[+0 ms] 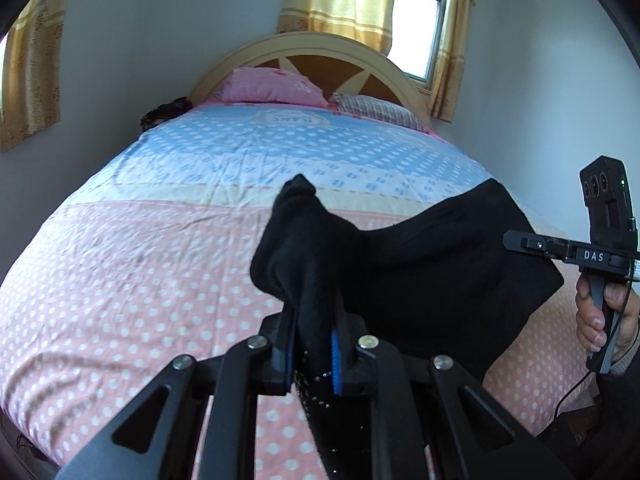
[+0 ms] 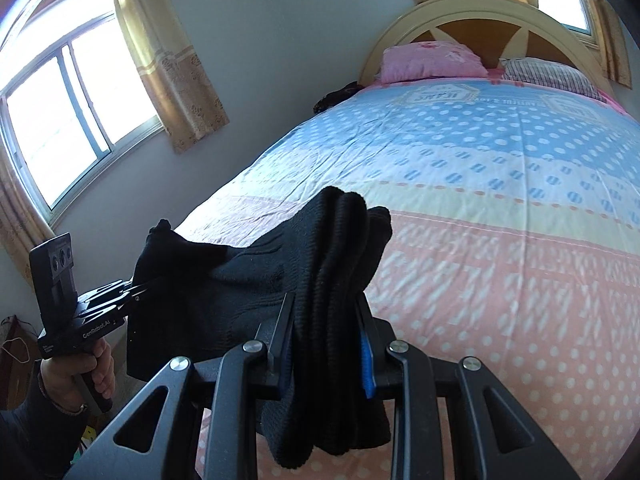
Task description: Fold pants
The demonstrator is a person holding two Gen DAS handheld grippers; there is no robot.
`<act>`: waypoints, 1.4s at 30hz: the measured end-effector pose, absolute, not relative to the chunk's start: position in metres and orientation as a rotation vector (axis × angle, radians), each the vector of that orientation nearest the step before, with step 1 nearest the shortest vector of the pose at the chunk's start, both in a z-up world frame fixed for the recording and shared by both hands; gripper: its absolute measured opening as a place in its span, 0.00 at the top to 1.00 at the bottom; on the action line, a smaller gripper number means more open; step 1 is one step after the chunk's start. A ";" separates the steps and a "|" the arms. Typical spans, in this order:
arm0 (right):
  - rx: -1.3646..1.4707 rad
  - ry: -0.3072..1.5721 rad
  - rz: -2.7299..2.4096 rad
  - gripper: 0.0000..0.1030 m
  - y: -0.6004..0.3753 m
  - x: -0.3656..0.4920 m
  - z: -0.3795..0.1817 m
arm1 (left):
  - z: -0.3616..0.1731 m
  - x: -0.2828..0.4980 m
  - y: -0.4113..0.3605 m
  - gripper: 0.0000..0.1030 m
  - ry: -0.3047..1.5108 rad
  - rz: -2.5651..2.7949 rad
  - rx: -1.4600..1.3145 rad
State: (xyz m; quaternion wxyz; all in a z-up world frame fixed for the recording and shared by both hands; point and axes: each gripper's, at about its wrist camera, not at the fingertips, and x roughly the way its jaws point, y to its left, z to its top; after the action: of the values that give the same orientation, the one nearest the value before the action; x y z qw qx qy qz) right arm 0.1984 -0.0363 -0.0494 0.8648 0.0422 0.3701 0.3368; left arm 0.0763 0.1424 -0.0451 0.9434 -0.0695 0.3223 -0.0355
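Note:
Black pants (image 1: 440, 264) hang stretched between my two grippers above the bed (image 1: 140, 272). My left gripper (image 1: 314, 340) is shut on one bunched edge of the pants, which sticks up past the blue pads. My right gripper (image 2: 326, 332) is shut on several thick folds of the pants (image 2: 336, 280). The right gripper also shows in the left wrist view (image 1: 516, 240), at the far right, its tips hidden in the cloth. The left gripper shows in the right wrist view (image 2: 136, 292), at the left, its tips in the cloth.
The bed has a pink and blue polka-dot sheet (image 2: 500, 240). A pink pillow (image 1: 272, 86) and a striped pillow (image 1: 376, 114) lie by the wooden headboard (image 1: 320, 46). A dark bundle (image 1: 164, 114) sits at the bed's far left corner. Curtained windows (image 2: 60, 120) line the walls.

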 end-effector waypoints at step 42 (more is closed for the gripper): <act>0.258 0.995 0.607 0.44 -0.019 0.259 -0.148 | -0.124 0.055 0.224 0.27 0.763 0.146 -0.168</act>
State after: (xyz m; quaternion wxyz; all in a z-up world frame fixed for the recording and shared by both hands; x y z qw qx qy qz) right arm 0.2587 -0.0187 -0.1475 0.8271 0.1215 0.4684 0.2860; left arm 0.0548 0.2236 -0.1243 0.9221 -0.0817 0.3714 0.0712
